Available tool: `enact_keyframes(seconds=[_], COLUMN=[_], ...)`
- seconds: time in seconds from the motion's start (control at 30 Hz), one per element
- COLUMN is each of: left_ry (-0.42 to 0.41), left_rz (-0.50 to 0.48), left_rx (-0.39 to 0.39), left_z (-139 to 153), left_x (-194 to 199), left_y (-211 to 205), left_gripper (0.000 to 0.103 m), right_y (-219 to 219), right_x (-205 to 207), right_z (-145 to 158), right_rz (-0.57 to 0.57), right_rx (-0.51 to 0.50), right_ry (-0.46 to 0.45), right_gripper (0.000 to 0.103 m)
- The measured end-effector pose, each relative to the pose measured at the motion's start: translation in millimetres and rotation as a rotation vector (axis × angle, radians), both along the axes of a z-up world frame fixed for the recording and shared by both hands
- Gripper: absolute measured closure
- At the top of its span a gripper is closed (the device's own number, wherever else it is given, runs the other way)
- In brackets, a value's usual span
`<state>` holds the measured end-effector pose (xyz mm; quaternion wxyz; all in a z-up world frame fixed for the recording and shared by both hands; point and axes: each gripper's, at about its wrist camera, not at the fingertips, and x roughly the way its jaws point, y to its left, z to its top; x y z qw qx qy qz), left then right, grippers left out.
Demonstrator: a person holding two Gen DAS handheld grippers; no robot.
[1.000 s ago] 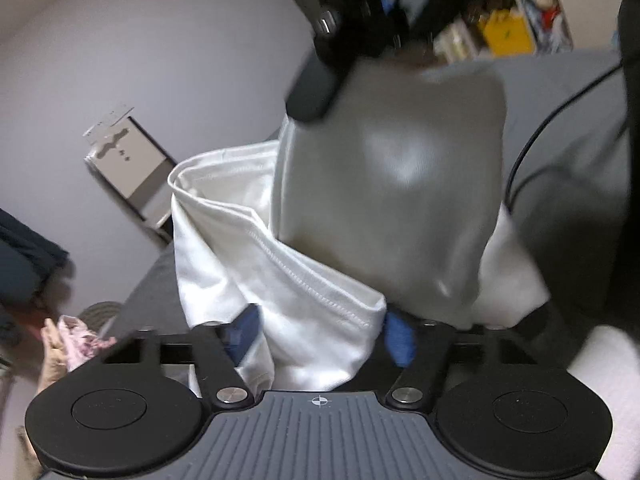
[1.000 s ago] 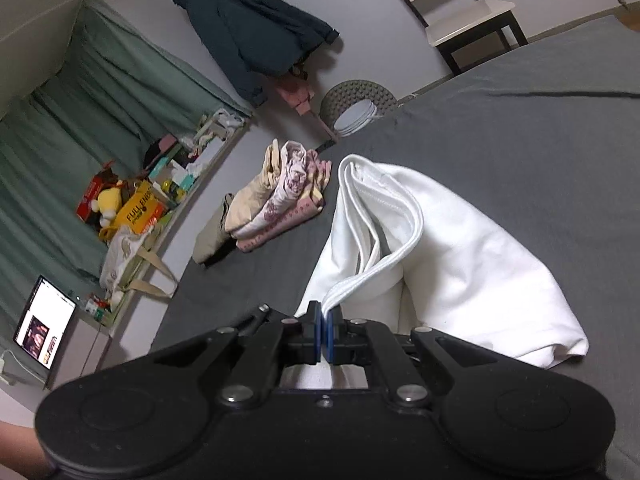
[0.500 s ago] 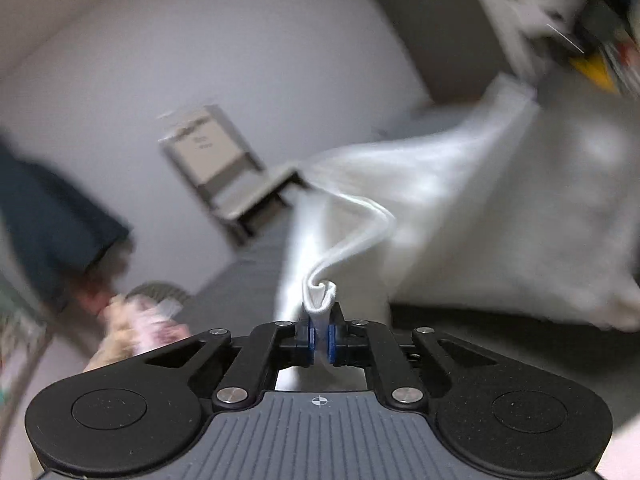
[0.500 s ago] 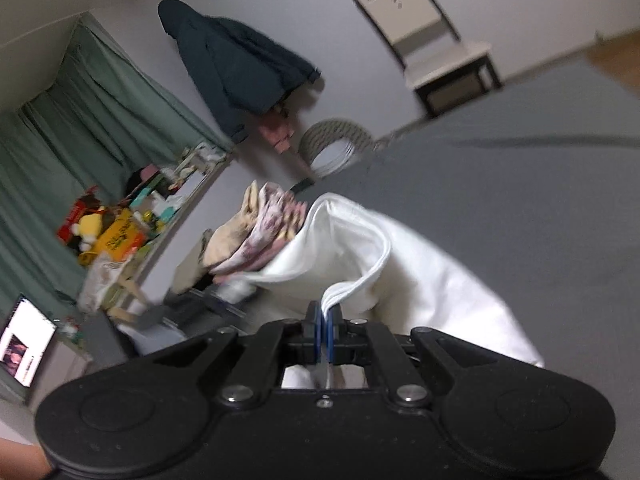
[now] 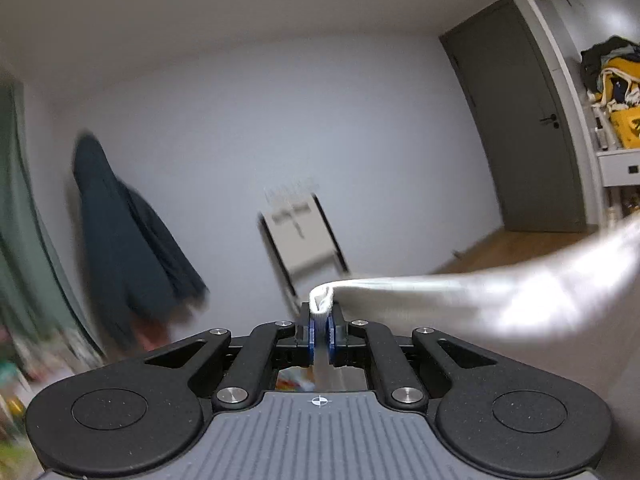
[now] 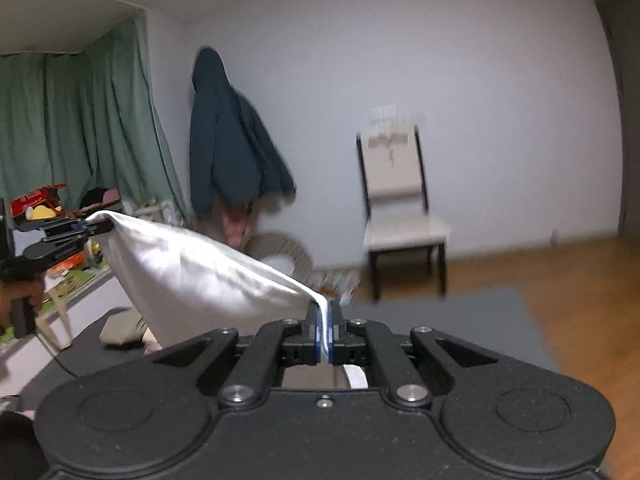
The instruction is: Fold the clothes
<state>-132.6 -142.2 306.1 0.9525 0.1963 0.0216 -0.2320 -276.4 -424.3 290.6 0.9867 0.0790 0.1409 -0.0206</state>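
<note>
While both claws are pinched tight, the left claw [image 5: 319, 330] and right claw [image 6: 325, 334] each clamp 1 edge of the white garment [image 6: 192, 272], which hangs stretched between them above the grey bed [image 6: 460, 320].

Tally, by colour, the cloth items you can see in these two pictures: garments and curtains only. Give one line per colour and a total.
White: 1, the shirt stretched between both grippers
Dark blue: 1, the coat hanging on the wall
Green: 1, the curtain
Total: 3
</note>
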Motion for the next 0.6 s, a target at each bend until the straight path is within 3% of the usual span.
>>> enact_keyframes(seconds=[0.33,0.6], left_ry=[-0.117,-0.114], left_rz=[-0.006,-0.085], left_rx=[-0.163,-0.304], left_z=[64,118], left_x=[-48,-64], left_y=[36,66], left_gripper=[0.097,0.097], right_y=[27,38], right_x=[-29,-49], right_z=[66,111], right_rz=[-0.017,-0.071], right_rx=[-0.105,-0.142], right_ry=[-0.250,-0.422], right_gripper=[0.100,0.100])
